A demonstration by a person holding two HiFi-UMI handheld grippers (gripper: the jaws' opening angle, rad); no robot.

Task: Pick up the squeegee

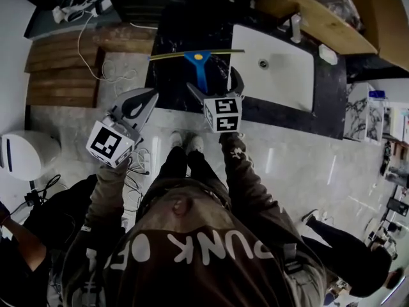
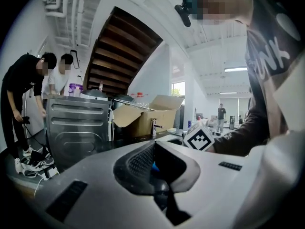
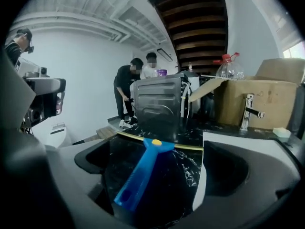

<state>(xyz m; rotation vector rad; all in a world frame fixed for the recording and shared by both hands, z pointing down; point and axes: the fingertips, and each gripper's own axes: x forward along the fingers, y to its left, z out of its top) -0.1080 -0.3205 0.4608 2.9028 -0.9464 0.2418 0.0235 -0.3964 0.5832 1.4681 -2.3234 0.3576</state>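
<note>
Note squeegee (image 1: 202, 69) flat on the glossy, white-veined black bench (image 1: 169, 43) at 12 o'clock in head view: thin yellow blade crosswise, tapering blue plastic handle pointing to 6, between the released, wide-apart jaws of the right claw (image 1: 215, 87). Judged best: centre on the handle, close squarely on its sides, lift level. Keep left claw (image 1: 148, 98), clenched on nothing at 8 o'clock, clear.
</note>
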